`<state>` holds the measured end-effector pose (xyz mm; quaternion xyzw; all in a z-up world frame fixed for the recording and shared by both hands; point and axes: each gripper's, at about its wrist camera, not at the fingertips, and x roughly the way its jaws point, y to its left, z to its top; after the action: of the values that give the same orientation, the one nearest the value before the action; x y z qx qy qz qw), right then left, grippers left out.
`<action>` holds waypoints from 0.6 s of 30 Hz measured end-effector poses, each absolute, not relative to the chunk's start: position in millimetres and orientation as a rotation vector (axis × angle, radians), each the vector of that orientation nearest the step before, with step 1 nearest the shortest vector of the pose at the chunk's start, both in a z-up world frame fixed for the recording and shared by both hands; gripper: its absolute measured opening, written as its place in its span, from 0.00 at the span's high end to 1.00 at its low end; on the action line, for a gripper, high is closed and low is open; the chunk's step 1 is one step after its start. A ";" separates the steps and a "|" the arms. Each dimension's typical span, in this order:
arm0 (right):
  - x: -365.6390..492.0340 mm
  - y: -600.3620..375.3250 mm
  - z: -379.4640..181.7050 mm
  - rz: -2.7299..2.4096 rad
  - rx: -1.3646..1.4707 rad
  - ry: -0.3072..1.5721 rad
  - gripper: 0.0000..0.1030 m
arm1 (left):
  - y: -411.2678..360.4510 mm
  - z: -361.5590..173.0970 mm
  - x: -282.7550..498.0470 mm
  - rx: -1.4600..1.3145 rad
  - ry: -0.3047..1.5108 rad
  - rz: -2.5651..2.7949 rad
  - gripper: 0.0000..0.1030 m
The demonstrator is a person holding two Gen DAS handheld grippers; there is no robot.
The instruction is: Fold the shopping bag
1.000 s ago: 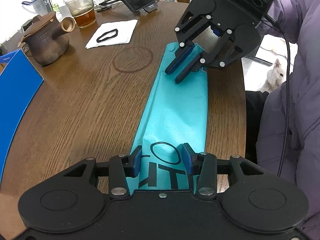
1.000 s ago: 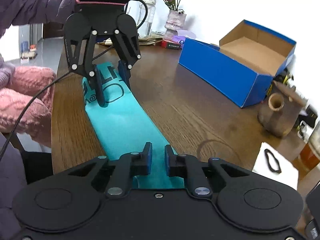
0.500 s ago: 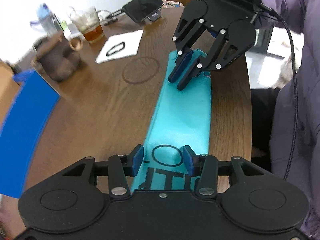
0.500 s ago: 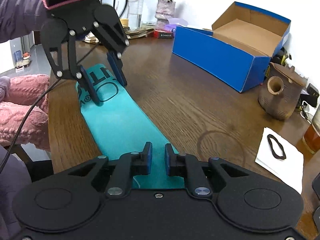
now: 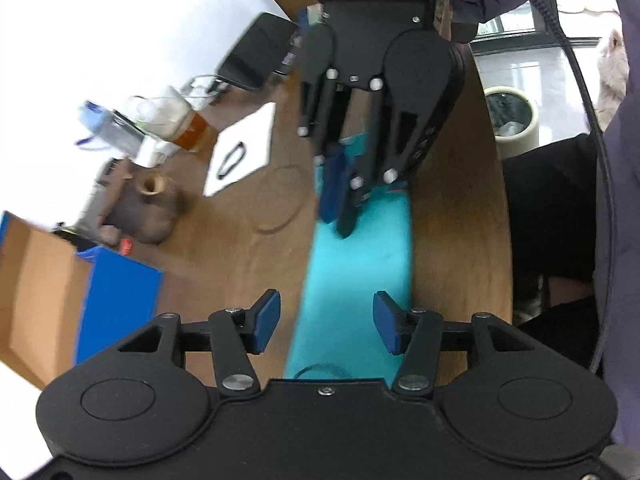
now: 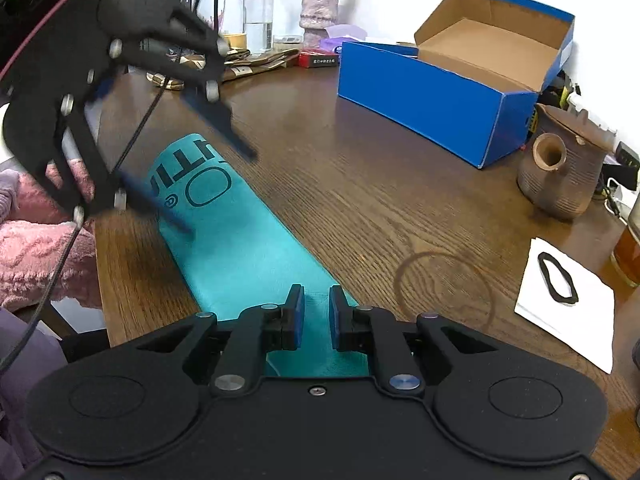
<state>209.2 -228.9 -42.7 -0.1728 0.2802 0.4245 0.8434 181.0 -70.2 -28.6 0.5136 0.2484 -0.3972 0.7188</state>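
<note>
Teal shopping bag (image 6: 248, 248) lies flat on the wood counter (image 6: 360, 184) as a long narrow strip, running along the counter edge nearest the person. Printed black lettering sits at the strip's far end in the right wrist view.

Left gripper (image 5: 326, 322): fingers spread wide, nothing between the pads, held above the bag w/ the strip running under the gap. In the right wrist view the same gripper (image 6: 218, 194) shows blurred over the lettered end; contact w/ the fabric can't be judged there.

Right gripper (image 6: 316, 316): fingers nearly together w/ a narrow gap, over the opposite end of the strip. In the left wrist view (image 5: 340, 216) its blue pads come down onto the teal fabric, tilted; a bit of bag appears to rise between the fingers but the blur leaves the grip uncertain, so whether it's actually pinching the bag I can't tell.

Other stuff on the counter, away from the person's edge: open blue cardboard box (image 6: 452, 80) toward the far side, brown ribbed clay pot (image 6: 564, 168) just beside it, white paper sheet (image 6: 568, 304) w/ a black loop (image 6: 558, 278) lying on it, glass of amber drink (image 5: 188, 130) past the sheet. A faint ring mark (image 6: 444, 284) shows on the wood between bag and sheet. Clear bottle (image 6: 258, 16) and flower vase (image 6: 318, 10) stand at the far edge. Pink knit fabric (image 6: 36, 248) sits off the counter by the person's side.
</note>
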 end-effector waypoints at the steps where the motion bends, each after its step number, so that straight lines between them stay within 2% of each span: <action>1: 208.9 -229.0 -42.8 0.894 -0.361 0.592 0.87 | -72.1 -29.7 182.0 1.130 0.559 -0.878 0.50; 10: 200.5 -224.2 -41.9 0.802 -0.323 0.591 0.84 | -69.5 -31.4 215.7 1.008 0.715 -0.926 0.49; 11: 196.9 -226.6 -40.8 0.794 -0.315 0.578 0.80 | -69.1 -31.5 215.9 1.006 0.716 -0.927 0.49; 13: 188.2 -232.2 -38.1 0.790 -0.315 0.544 0.48 | -69.0 -32.1 215.1 1.009 0.712 -0.926 0.49; 15: 174.4 -240.0 -35.5 0.787 -0.349 0.482 0.37 | -70.5 -33.1 212.1 1.032 0.697 -0.928 0.49; 18: 143.7 -251.2 -35.3 0.795 -0.533 0.337 0.31 | -71.2 -32.8 211.3 1.048 0.693 -0.944 0.49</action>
<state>143.7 -251.2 -35.3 -0.2552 0.1613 0.3808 0.8740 211.3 -71.2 -32.8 0.4717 0.3118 -0.4248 0.7070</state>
